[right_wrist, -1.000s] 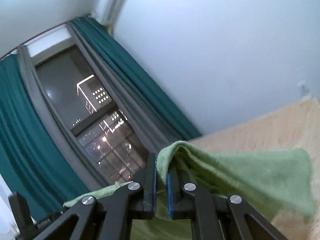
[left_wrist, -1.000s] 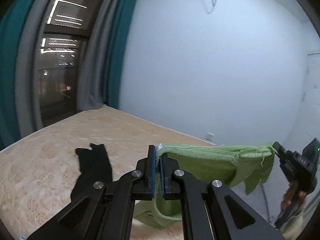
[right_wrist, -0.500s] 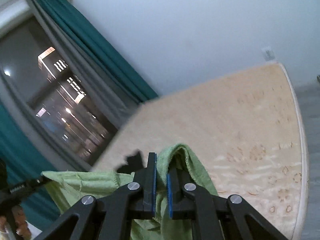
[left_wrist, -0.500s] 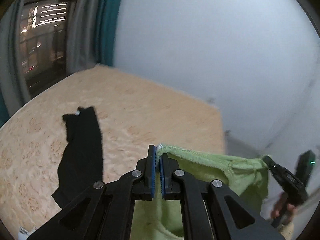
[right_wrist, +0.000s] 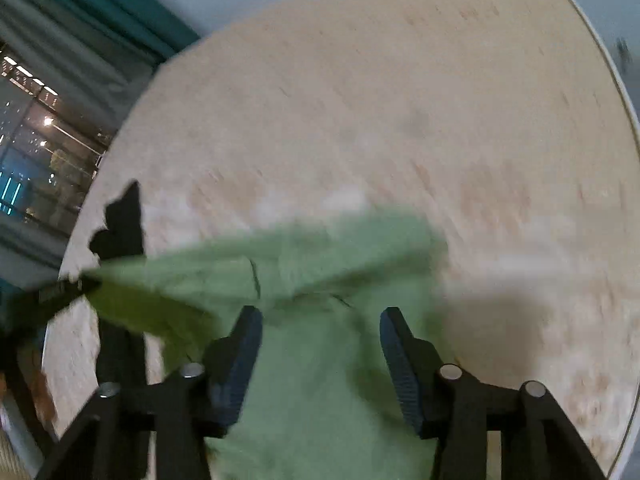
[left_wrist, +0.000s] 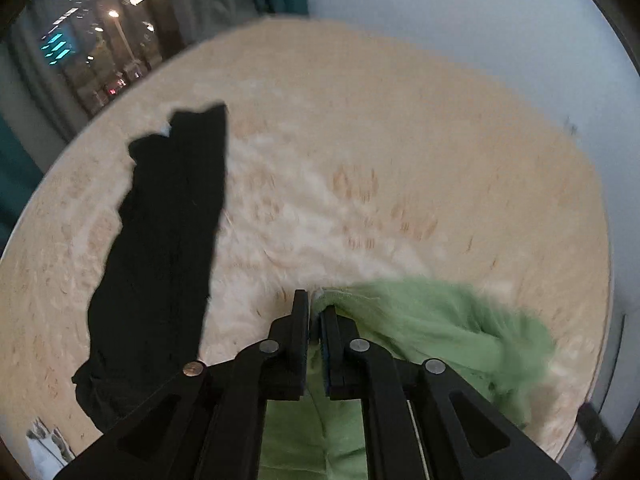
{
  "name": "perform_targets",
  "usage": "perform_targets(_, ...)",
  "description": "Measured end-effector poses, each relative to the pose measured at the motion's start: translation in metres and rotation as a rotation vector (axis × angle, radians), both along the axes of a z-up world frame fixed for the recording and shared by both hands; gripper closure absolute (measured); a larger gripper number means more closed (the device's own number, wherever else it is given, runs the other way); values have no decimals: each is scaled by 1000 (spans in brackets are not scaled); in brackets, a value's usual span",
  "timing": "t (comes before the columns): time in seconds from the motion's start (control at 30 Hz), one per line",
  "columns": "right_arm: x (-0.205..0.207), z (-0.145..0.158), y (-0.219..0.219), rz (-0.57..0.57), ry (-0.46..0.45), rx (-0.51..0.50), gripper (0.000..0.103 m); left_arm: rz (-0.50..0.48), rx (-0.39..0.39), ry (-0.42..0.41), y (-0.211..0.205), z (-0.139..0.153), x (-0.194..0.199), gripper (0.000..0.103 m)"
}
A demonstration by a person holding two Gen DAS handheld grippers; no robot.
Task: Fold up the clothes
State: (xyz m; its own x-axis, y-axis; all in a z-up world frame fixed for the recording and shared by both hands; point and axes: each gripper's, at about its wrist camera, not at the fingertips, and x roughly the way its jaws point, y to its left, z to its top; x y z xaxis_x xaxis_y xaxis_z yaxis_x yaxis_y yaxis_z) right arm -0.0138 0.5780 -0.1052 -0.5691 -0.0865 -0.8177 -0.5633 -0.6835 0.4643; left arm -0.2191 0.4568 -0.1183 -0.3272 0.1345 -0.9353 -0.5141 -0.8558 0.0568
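A light green garment (left_wrist: 432,320) hangs over the near part of a beige patterned mattress (left_wrist: 360,152). My left gripper (left_wrist: 316,304) is shut on the green garment's edge, and the cloth trails right and down from the pinch. In the right wrist view the same green garment (right_wrist: 320,272) spreads blurred below my right gripper (right_wrist: 320,320), whose jaws stand wide apart with the cloth beneath them, not pinched. The left gripper's tip (right_wrist: 60,292) shows at the left edge there, holding the garment's corner.
A black garment (left_wrist: 168,248) lies lengthwise on the mattress's left side, its tip (right_wrist: 120,224) seen in the right view. Teal curtains (right_wrist: 132,28) and a dark window (left_wrist: 100,32) lie behind. A white wall (left_wrist: 480,12) is at the back. The mattress's right edge (right_wrist: 616,92) borders floor.
Both grippers have swung down from the raised position toward the mattress. The right gripper has opened and let go of the green garment. The left gripper stays shut on it.
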Motion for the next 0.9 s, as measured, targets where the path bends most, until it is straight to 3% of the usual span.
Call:
perform_targets(0.1,58,-42,8,-4,-81,-44,51,-36,10,-88,-19,-16,3,76)
perform_targets(0.17,98,-68,7,16,-152,-56,49,-44,57,-141,-43,-23,6,47)
perform_targets(0.23,131,-82,-1,40,-172,-81,49,-22,111,-171,-72,-29,12,24)
perform_targets(0.27,146,-87,-6,54,-168,-100,49,-4,123,-178,-87,-32,15,18)
perform_targets(0.47,174,-96,-32,100,-117,-136,49,142,173,-295,-165,-70,29,18)
perform_targets(0.57,161,-98,-39,96,-97,-141,49,215,210,-364,-193,-88,34,18)
perform_targets(0.7,144,-99,-48,89,-69,-149,49,190,203,-396,-199,-102,46,18)
perform_targets(0.77,138,-101,-53,88,-59,-150,56,158,180,-405,-189,-112,51,18)
perform_targets(0.83,133,-103,-60,87,-52,-150,84,132,179,-405,-177,-118,57,18)
perform_targets(0.9,132,-102,-64,73,-31,-160,93,113,204,-402,-160,-119,63,30)
